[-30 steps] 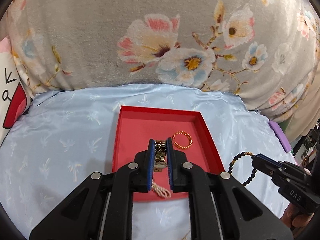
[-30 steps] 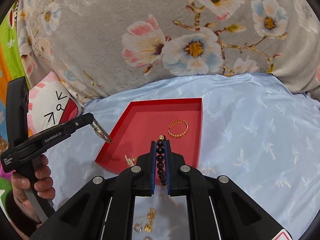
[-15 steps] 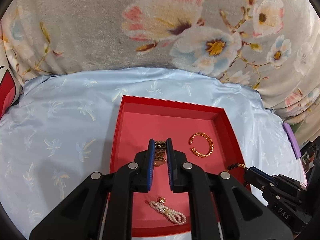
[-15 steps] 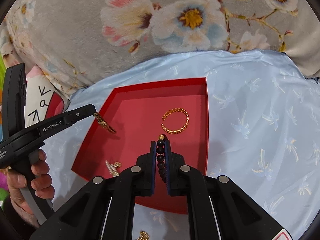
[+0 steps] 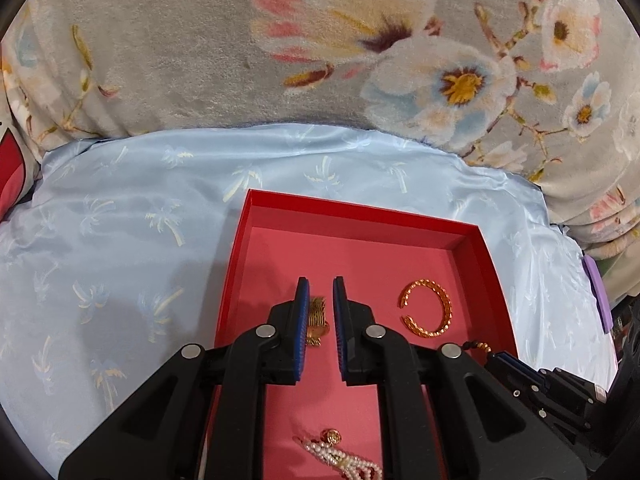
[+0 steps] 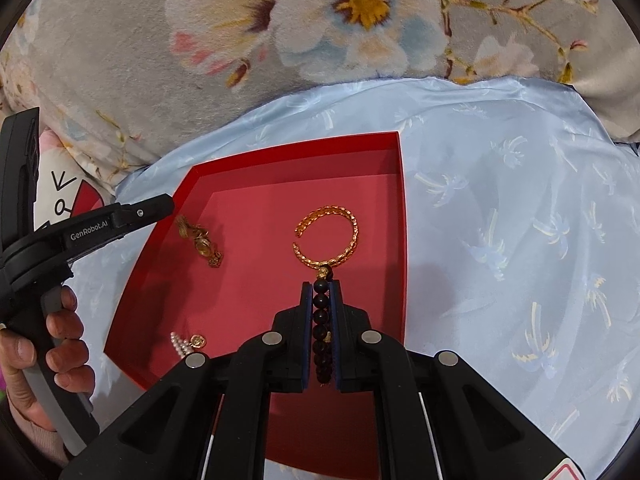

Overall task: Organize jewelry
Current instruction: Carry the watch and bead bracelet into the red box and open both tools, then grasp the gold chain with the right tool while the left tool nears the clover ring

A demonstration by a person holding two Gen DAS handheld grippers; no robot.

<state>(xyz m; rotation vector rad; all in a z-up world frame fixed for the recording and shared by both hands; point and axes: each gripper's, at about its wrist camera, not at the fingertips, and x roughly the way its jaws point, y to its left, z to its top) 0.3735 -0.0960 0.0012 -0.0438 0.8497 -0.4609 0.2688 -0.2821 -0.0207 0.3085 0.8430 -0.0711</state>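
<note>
A red tray [image 5: 352, 216] [image 6: 296, 152] lies on pale blue satin. My left gripper [image 5: 321, 292] is open over the tray; a gold watch [image 5: 316, 320] [image 6: 200, 240] lies loose on the tray floor between its fingers. My right gripper [image 6: 321, 286] is shut on a dark beaded bracelet [image 6: 321, 320] and holds it above the tray's right part, just in front of a gold open bangle [image 6: 326, 240] [image 5: 426, 308]. A pearl piece with a gold charm [image 5: 340, 456] [image 6: 188, 344] lies at the tray's near edge.
A grey floral blanket [image 5: 320, 40] rises behind the satin sheet [image 5: 120, 240]. A white and red cushion [image 6: 60, 200] sits at the left. A purple object [image 5: 596, 292] lies at the far right edge.
My left gripper has opened and let the gold watch drop onto the tray floor. Both grippers have moved forward over the tray; the right still holds the beaded bracelet.
</note>
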